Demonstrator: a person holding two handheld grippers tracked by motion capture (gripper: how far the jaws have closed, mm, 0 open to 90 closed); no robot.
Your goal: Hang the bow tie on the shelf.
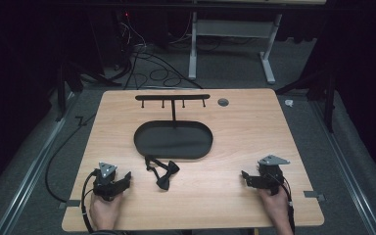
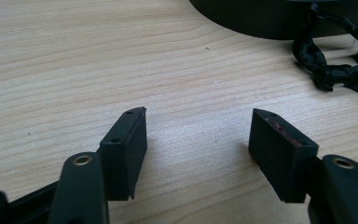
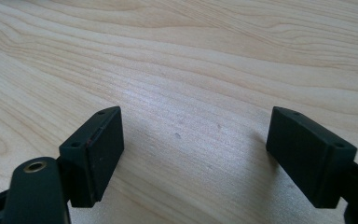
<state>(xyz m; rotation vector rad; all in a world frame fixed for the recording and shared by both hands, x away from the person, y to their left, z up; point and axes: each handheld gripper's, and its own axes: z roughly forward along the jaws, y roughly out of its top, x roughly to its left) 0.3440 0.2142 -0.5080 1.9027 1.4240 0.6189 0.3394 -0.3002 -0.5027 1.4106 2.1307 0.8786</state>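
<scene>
Both my left hand-held gripper (image 1: 126, 179) and right hand-held gripper (image 1: 245, 176) rest agape on the worktop (image 1: 254, 127); black bow tie (image 1: 162, 172) lower centre, straps may snag.

- Left gripper (image 2: 198, 140): jaws spread apart, bare wooden table (image 2: 74, 70) between them.
- Black strap (image 2: 328, 65) ahead to the right, beside a black tray (image 2: 261, 21).

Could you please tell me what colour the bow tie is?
Black; the bow tie shows best in the high view.
</scene>
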